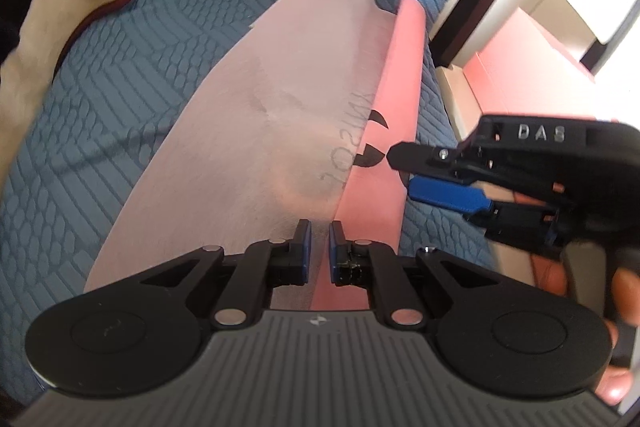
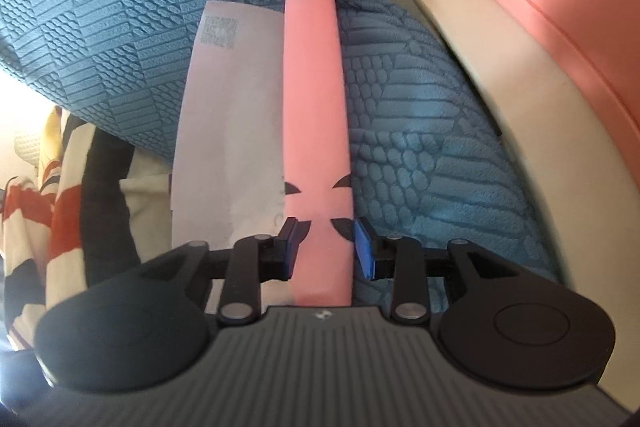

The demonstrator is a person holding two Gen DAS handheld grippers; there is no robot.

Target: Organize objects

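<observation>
A pink bag [image 1: 280, 131] is being laid out on the blue cover [image 1: 132, 99], one edge rolled into a pink tube [image 2: 316, 115]. Its near edge is being pinched by the left gripper [image 1: 319, 251], fingers nearly pressed together. The tube is being straddled by the right gripper [image 2: 326, 247], fingers spread and looking clear of it.

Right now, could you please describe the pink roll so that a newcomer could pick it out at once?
Start at the blue textured cushion. On it lies a pale translucent sheet, and along its edge runs the pink rolled sheet. Only the roll is solid pink, tube-shaped, with small black marks.
</observation>
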